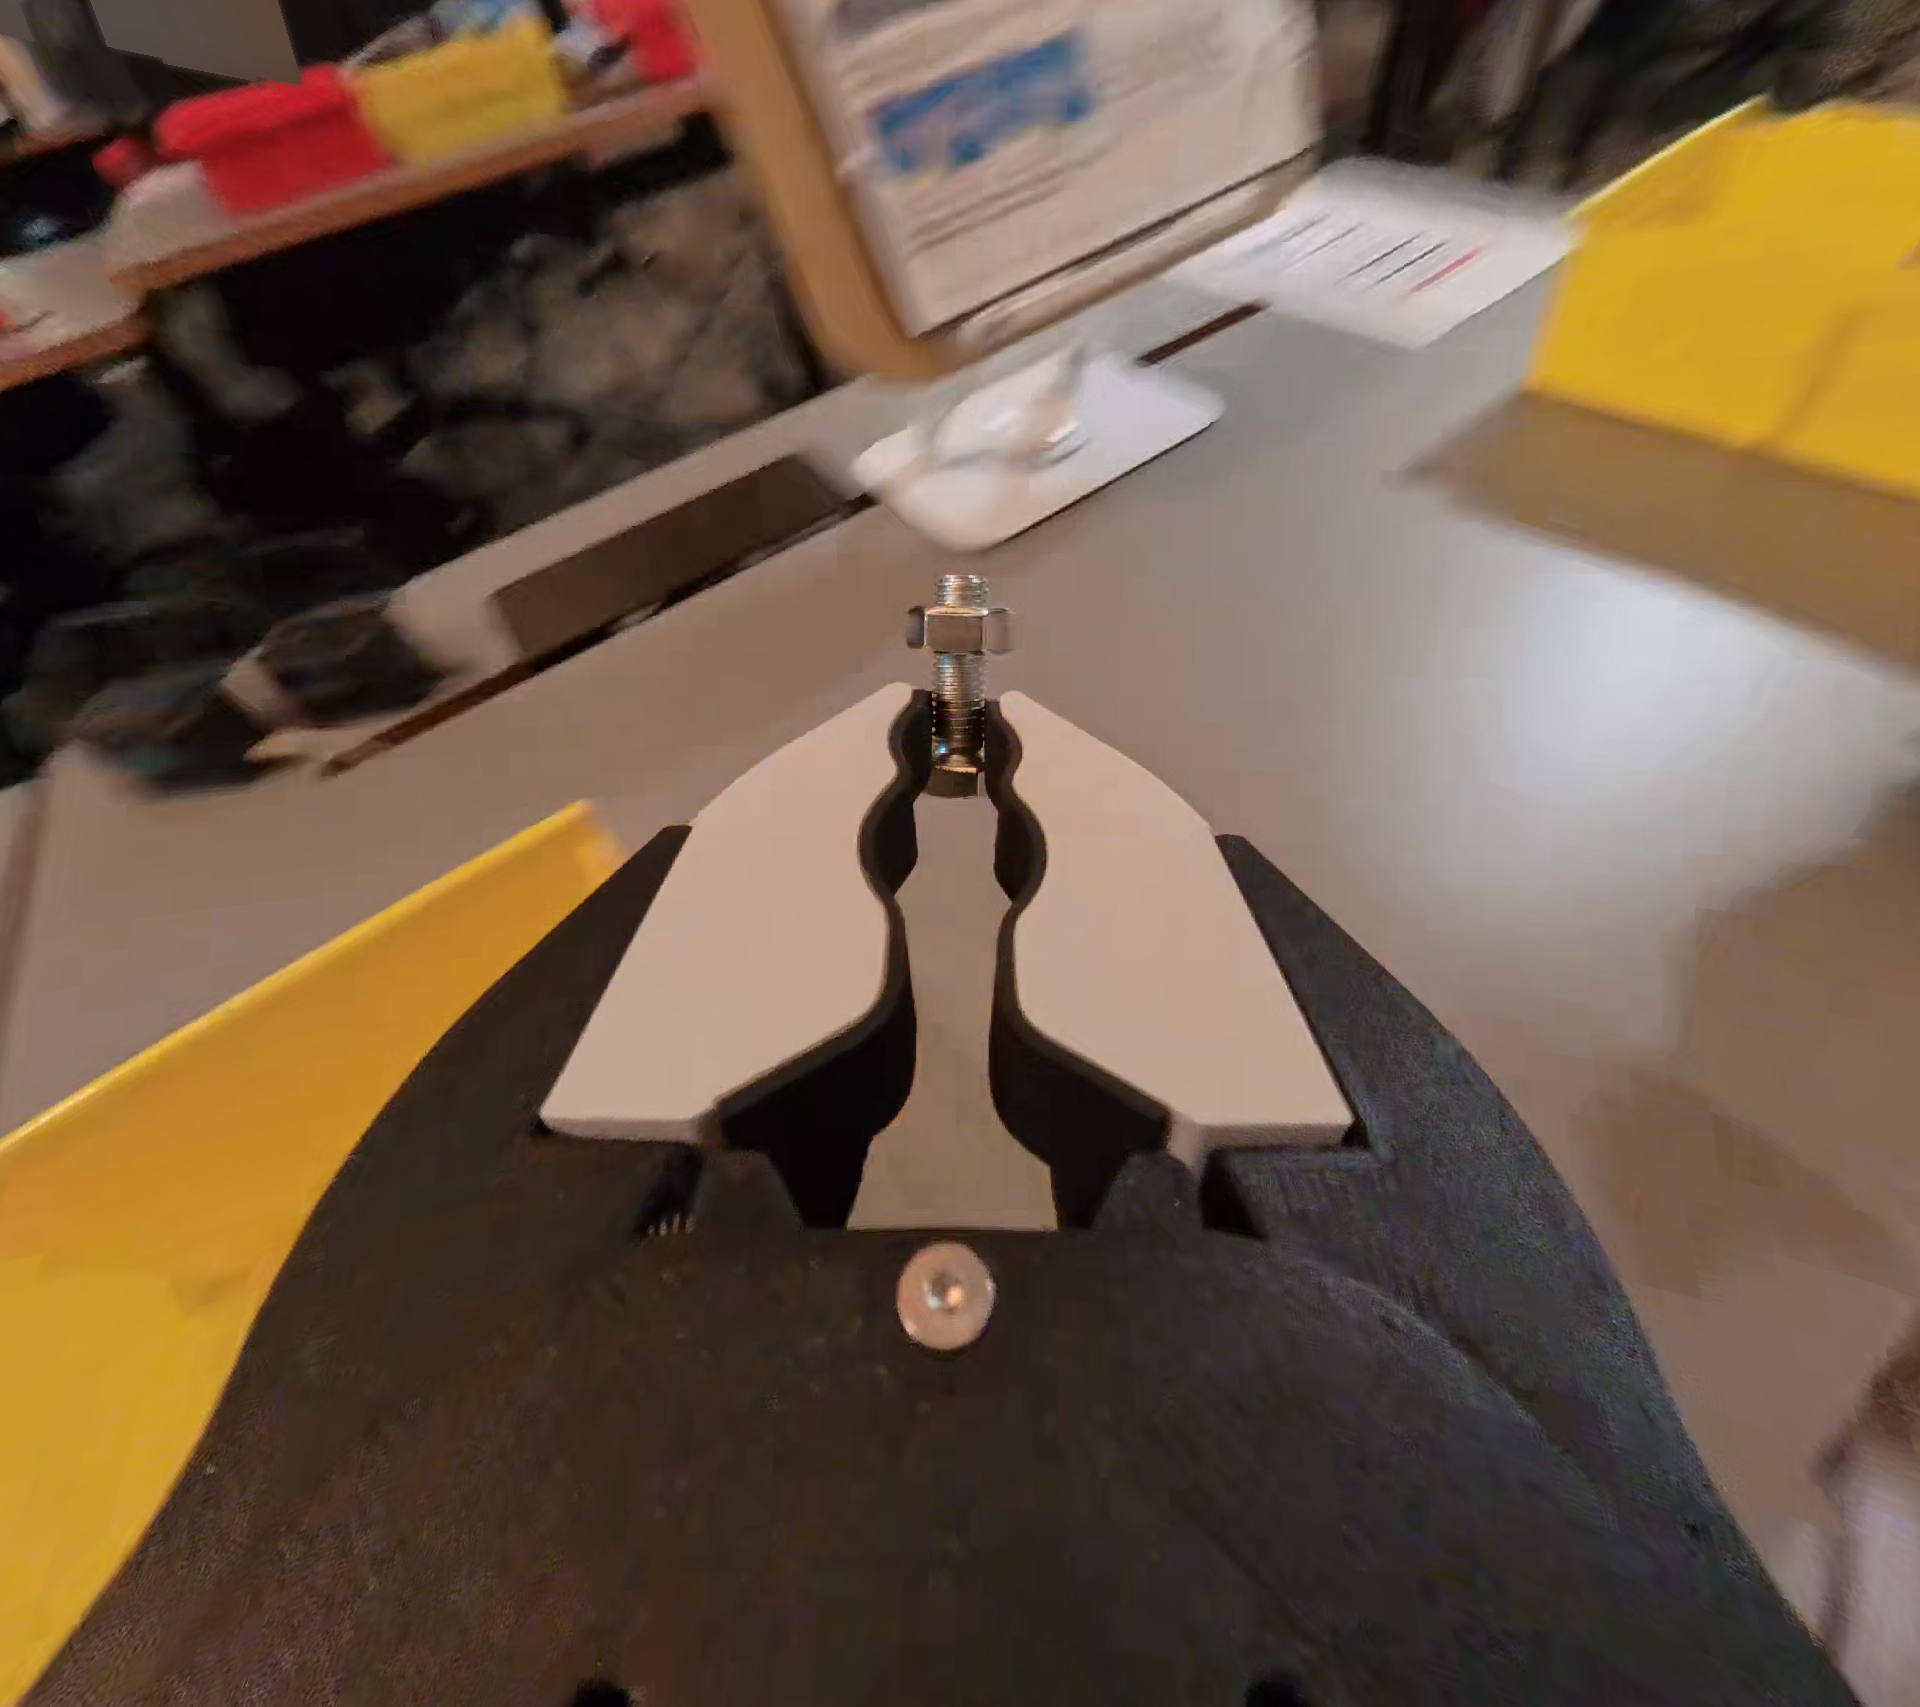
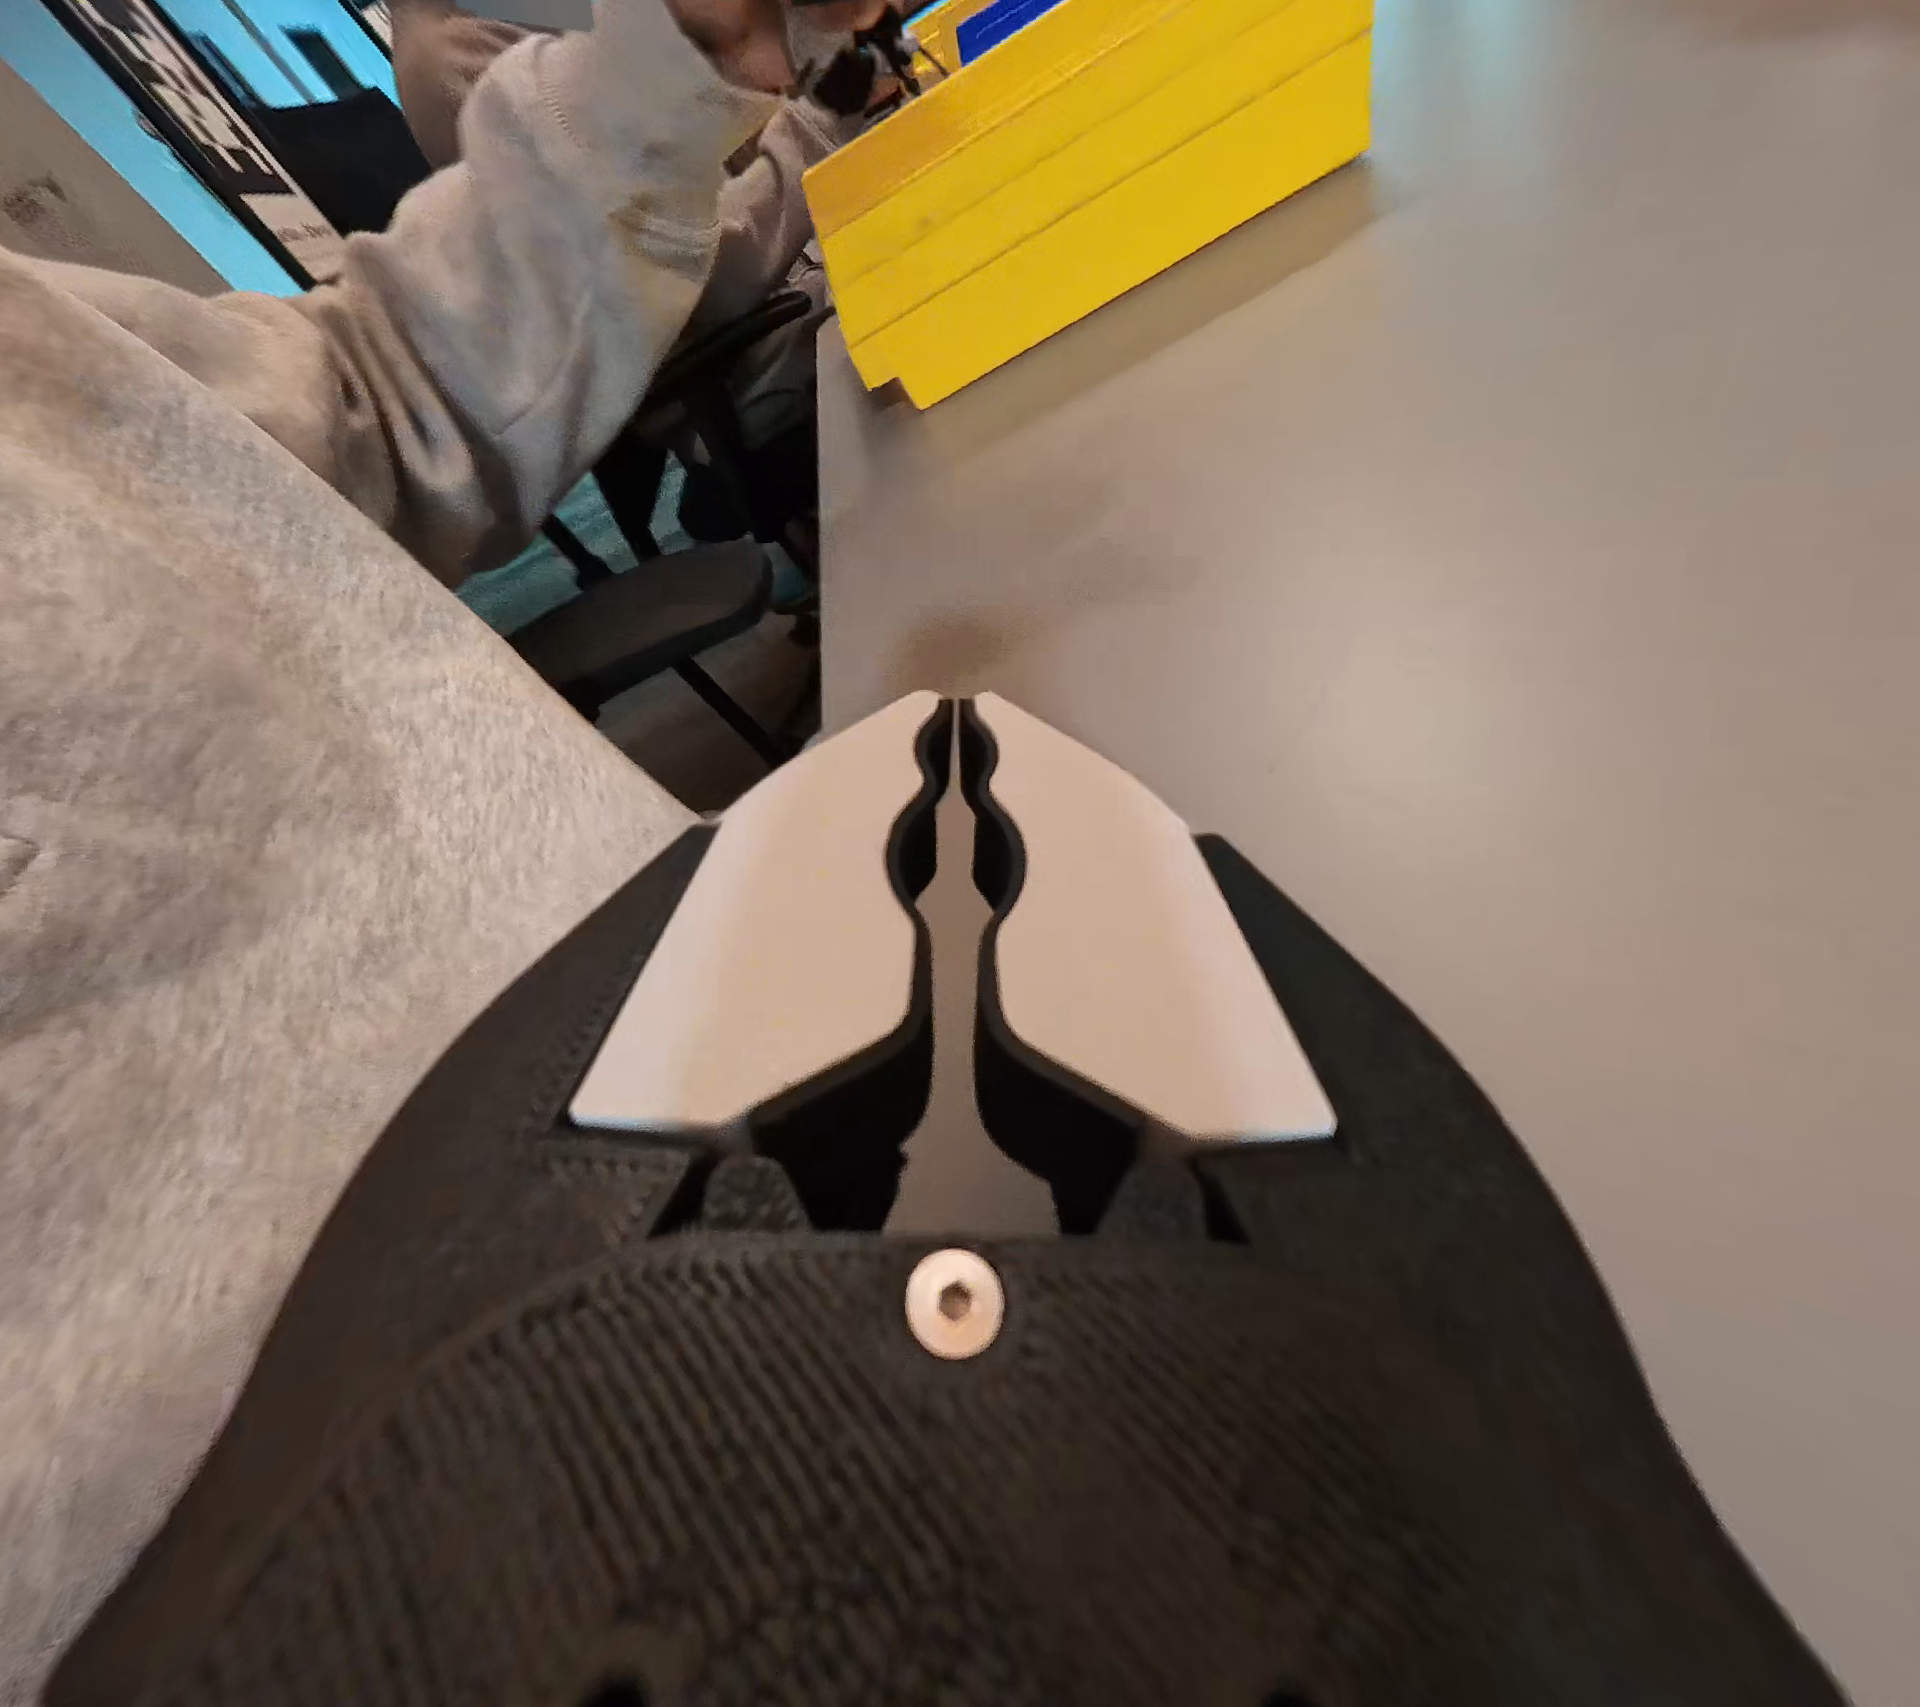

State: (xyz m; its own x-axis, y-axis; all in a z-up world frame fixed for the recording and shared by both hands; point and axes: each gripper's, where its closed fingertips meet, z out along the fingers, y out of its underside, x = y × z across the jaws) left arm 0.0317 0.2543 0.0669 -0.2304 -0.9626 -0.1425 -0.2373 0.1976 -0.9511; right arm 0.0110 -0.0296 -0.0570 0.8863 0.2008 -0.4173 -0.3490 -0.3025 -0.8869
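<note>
Bolt upright in our left gripper [image 1: 957,701]

We pinch the threaded steel bolt [image 1: 956,670], hex nut [image 1: 957,628] near its top, above the grey tabletop [image 1: 1351,722]; our right gripper [image 2: 955,703] is closed, empty.

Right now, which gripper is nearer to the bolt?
Left. The left gripper is clamped on the bolt; the right gripper is shut and empty over the table, no bolt nearby.

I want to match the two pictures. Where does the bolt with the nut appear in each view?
Left wrist view: the bolt is at centre, pinched between the left tool tips, with the nut beyond them.
Right wrist view: no clear sight of it; the right tool holds nothing.
Shared landmark: the grey table, with a yellow bin.
</note>
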